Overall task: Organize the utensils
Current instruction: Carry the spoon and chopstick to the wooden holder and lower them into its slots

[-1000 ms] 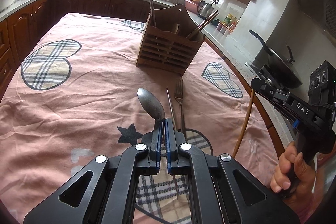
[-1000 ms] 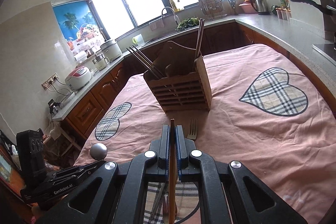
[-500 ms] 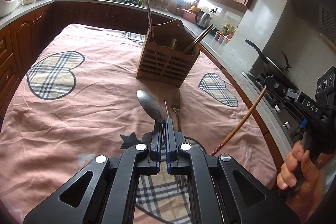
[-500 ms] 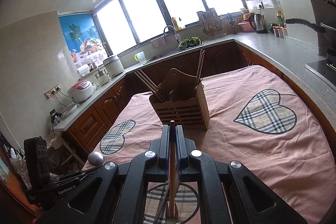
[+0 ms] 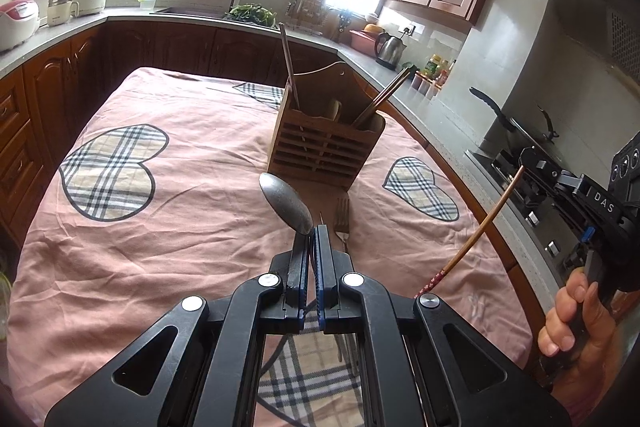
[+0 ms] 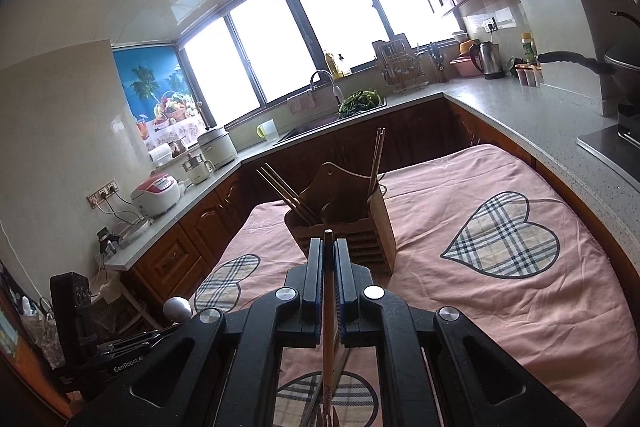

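The wooden utensil holder [image 5: 326, 143] stood at twelve o'clock on the pink cloth [image 5: 192, 227] and already held chopsticks [image 5: 289, 67] in its compartments, one set leaning toward eleven, another toward one. So the sorting looked partly done. Left to go, as far as could be seen: a fork [image 5: 342, 217] and a thin utensil beside it lay flat on the cloth just short of the holder, plus the two pieces in hand.

The left gripper [image 5: 311, 231] was pressed together on the neck of a metal spoon [image 5: 285, 201], its bowl tilted toward eleven o'clock, clear of the cloth and near the holder's front face. The right gripper [image 6: 329, 243] pinched a single wooden chopstick [image 6: 329, 307], which ran back between the fingers with its tip just past them — aimed at the holder.

Both grippers pointed forward and somewhat downward over the cloth, the left more steeply. At four o'clock in the left view, the person's right hand [image 5: 576, 323] wrapped the handle of its gripper.
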A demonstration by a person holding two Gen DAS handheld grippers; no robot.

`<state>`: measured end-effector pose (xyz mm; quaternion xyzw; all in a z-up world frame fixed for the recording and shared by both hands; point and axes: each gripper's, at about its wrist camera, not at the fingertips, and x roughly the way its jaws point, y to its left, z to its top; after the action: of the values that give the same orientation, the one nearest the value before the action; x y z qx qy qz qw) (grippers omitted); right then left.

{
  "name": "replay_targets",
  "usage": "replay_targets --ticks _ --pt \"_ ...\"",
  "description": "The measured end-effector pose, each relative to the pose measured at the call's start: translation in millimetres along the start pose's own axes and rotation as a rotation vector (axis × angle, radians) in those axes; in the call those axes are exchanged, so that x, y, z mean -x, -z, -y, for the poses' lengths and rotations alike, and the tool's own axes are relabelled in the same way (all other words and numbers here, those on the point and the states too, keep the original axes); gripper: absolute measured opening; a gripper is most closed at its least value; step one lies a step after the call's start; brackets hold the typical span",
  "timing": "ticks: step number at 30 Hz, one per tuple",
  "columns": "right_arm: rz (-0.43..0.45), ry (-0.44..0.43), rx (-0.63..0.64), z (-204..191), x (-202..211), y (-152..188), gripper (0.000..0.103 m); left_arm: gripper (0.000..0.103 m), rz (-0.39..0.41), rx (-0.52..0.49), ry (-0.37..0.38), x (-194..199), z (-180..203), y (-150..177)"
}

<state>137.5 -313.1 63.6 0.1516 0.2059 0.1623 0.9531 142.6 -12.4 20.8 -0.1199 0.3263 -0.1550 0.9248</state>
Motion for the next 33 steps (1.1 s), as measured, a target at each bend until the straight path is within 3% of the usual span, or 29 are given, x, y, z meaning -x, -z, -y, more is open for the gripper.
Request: replay_targets --ticks 33 --pt "0.150 0.007 -0.069 24 -48 -65 0.005 0.002 0.158 -0.010 -0.011 -30 -13 -108"
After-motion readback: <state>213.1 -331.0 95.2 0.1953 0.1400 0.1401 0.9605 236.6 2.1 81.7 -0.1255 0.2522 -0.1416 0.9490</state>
